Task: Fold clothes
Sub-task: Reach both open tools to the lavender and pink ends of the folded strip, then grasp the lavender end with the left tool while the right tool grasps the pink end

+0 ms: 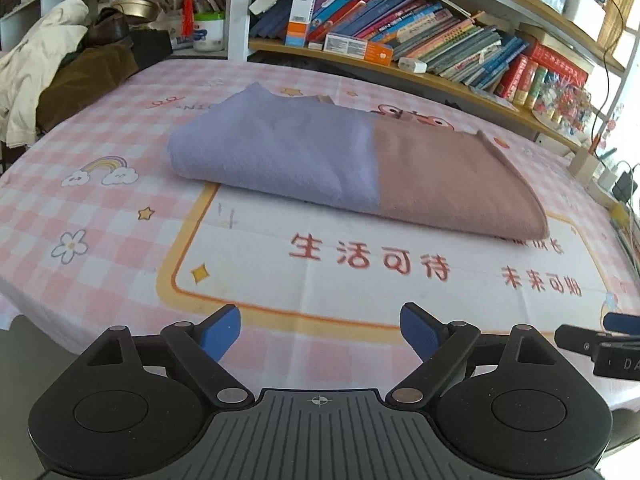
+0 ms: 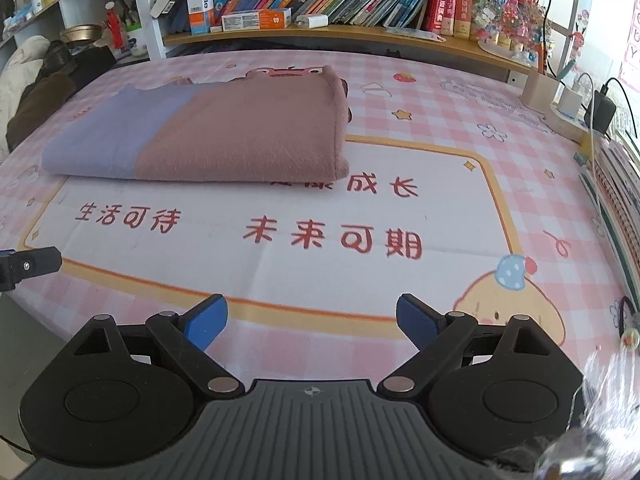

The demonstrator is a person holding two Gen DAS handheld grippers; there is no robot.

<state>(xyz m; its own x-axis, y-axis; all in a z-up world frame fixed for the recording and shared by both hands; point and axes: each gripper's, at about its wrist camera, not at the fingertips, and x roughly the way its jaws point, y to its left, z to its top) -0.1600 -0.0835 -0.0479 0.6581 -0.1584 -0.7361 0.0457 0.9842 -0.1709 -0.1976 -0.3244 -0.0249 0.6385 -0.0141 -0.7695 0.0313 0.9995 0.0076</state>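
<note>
A folded fuzzy garment (image 1: pixel 352 164), lilac on its left part and dusty pink on its right, lies flat on the pink checked tablecloth (image 1: pixel 100 216). In the right wrist view the same folded garment (image 2: pixel 208 136) sits toward the upper left. My left gripper (image 1: pixel 320 330) hovers near the table's front edge, well short of the garment, jaws wide and nothing between the blue pads. My right gripper (image 2: pixel 312 320) stands open the same way, also apart from the cloth. Each gripper's tip shows at the edge of the other's view.
A bookshelf (image 1: pixel 420 28) full of books runs behind the table. Piled clothes (image 1: pixel 52 80) sit at the back left. Chargers, cables and a wooden box (image 2: pixel 560 100) crowd the right edge. The tablecloth carries red Chinese characters (image 2: pixel 332 236) in front of the garment.
</note>
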